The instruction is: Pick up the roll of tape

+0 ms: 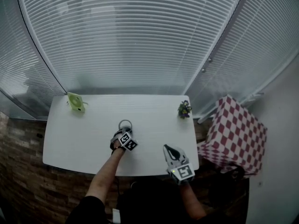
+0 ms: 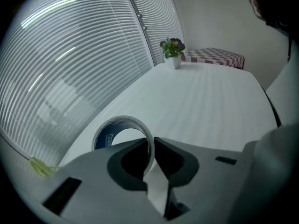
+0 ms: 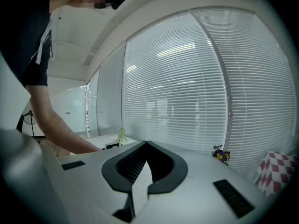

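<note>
A roll of clear tape [image 2: 122, 130] with a blue inner core lies on the white table [image 2: 210, 101]; from above the same tape [image 1: 125, 124] sits near the table's middle. My left gripper [image 2: 152, 143] points steeply down at it and is shut on the roll's near wall, one fingertip inside the ring and one outside. That left gripper [image 1: 124, 135] shows just below the roll in the head view. My right gripper [image 3: 144, 145] is held off near the table's front right edge, jaws together with nothing between them; in the head view the right gripper [image 1: 169, 150] sits there.
A small potted plant [image 1: 184, 109] with purple flowers stands at the table's back right. A green object [image 1: 75, 101] rests at the back left corner. Window blinds run behind the table. A red-and-white checked cloth [image 1: 233, 134] covers something to the right.
</note>
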`<state>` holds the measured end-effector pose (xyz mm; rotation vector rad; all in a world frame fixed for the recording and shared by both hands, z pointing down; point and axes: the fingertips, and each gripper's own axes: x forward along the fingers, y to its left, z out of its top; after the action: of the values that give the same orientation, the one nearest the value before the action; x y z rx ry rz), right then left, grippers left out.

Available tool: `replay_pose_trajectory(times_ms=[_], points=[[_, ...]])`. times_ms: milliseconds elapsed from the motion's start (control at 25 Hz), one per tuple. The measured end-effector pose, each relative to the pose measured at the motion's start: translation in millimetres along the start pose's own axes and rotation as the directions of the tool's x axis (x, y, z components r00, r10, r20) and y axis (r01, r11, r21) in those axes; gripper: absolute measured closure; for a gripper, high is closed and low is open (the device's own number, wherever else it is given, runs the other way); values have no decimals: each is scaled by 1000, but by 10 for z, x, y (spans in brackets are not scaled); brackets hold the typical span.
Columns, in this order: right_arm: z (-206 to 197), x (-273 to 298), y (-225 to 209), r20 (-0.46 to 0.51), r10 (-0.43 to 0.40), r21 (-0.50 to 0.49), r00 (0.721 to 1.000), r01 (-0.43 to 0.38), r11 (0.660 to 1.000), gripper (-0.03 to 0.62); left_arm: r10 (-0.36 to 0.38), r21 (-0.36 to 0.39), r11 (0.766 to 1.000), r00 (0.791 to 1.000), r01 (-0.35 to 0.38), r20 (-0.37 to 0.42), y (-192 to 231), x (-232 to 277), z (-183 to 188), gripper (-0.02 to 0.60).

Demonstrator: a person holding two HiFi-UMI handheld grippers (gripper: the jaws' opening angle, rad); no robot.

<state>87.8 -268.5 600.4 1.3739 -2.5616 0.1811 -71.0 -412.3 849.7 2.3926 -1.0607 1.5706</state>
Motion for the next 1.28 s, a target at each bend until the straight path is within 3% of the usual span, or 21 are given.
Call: replay_pose_trajectory(times_ms=[240,320,440,720,880,1080,1280], points=[[-55,38,14,-14,6,-2,1000,-6,1000,588,65,-110,993,988,-50,138,189,-293,226,538],[3,46,21,0,4,-2,1000,-4,1000,588,67,-171,985,979,-33,193,212,-440,299,538],[60,63,34,15,-6,10,1000,6,1000,588,70,-259,966,959,4,275,267,-734,391,538],[6,36,93,24,4,-12,1000,-3,1000,588,149,-354,935,901,6,408,283,-1339,505,538],[48,-7,144,26,-1,-26,1000,2,1000,588,170,-390,921,877,22,450,173,-1651,526,538],[36,-13,195,1,1,-18,1000,-1,1000,587,192,-400,916,827,43,528,35,-1989,631,538],[-13,-71,188,-4,-3,-7,1000,3,1000,588,194,-404,912,800,65,567,-134,-2201,650,538]])
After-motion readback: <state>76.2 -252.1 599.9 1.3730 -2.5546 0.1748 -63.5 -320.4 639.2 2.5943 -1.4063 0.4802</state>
